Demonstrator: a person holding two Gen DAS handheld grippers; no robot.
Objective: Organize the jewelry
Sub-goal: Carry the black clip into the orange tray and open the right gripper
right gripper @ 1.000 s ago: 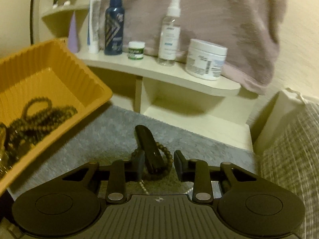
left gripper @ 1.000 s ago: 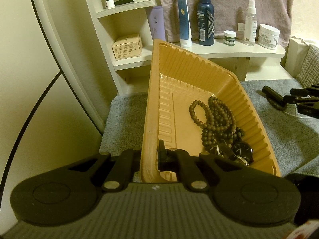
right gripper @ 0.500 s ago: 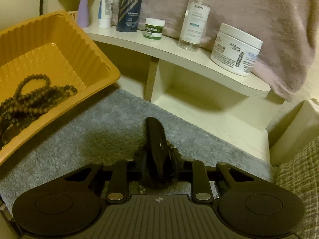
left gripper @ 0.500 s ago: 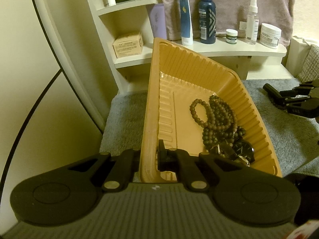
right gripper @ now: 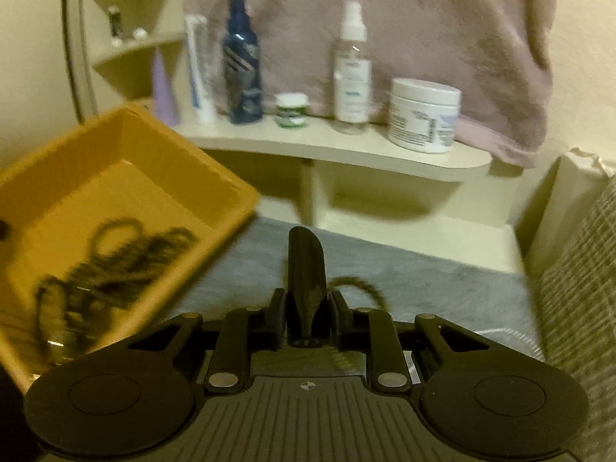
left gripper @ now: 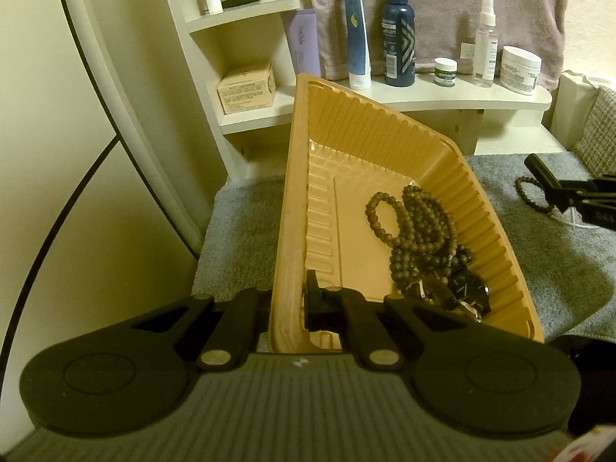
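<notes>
My left gripper (left gripper: 290, 308) is shut on the near rim of an orange plastic tray (left gripper: 296, 177) and holds it tilted. Brown bead strands (left gripper: 417, 227) and a dark wristwatch (left gripper: 467, 288) lie in its low right corner. The tray also shows in the right wrist view (right gripper: 127, 161), blurred. My right gripper (right gripper: 307, 319) is shut on a black clip-like piece (right gripper: 306, 269) with a dark bead bracelet (right gripper: 364, 287) hanging from it, above the grey mat (right gripper: 442, 288). It shows in the left wrist view (left gripper: 558, 192) at the right with the bracelet (left gripper: 529, 194).
A cream shelf unit (left gripper: 442, 98) behind the mat carries bottles, a tube and jars (right gripper: 423, 115). A pink towel (right gripper: 423, 19) hangs behind them. A cardboard box (left gripper: 246, 88) sits on a lower shelf. A thin white chain (left gripper: 577, 225) lies on the mat. Checked fabric (right gripper: 577, 288) is at the right.
My right gripper closed on the black piece and bracelet and lifted them off the mat, now swinging toward the tray. The left gripper kept hold of the tilted tray.
</notes>
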